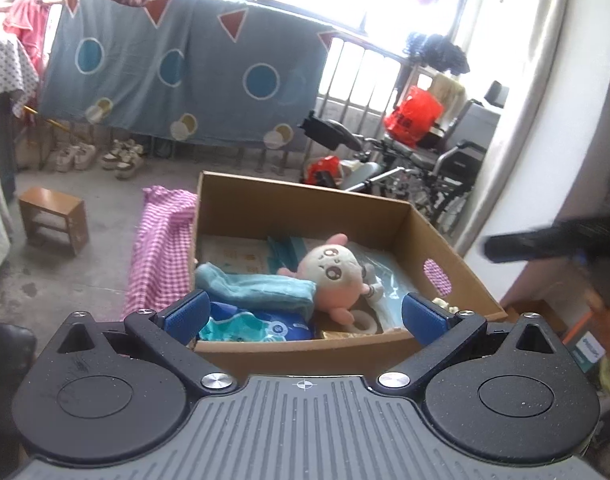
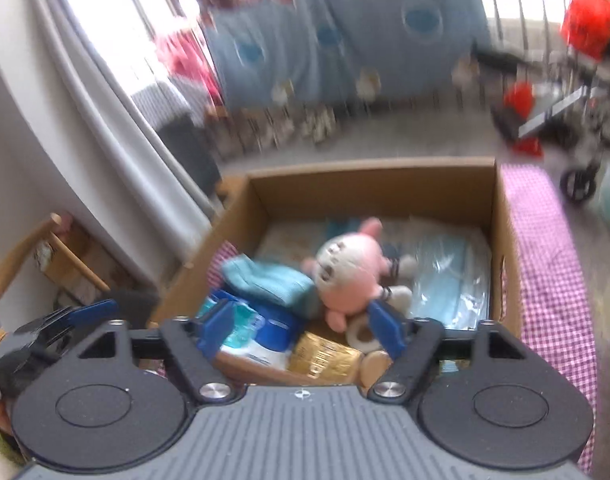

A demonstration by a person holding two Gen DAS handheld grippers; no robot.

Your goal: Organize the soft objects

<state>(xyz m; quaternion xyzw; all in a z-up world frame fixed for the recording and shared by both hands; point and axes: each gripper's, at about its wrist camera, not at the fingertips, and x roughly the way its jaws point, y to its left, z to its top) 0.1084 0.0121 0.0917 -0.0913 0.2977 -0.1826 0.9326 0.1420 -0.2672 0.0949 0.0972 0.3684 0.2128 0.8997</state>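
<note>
The pink plush toy (image 2: 347, 270) lies mid-box in the cardboard box (image 2: 369, 176), just ahead of the right gripper (image 2: 303, 326), the nearer one, jaws wide and empty. Left gripper (image 1: 305, 314) hovers wide, empty, at the box's near edge.

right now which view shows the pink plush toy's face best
The left wrist view. There the pink plush toy is sharp, its eyes clear, lying in the cardboard box against the teal cloth. The right wrist view shows the same toy, but motion blur smears its face.
</note>
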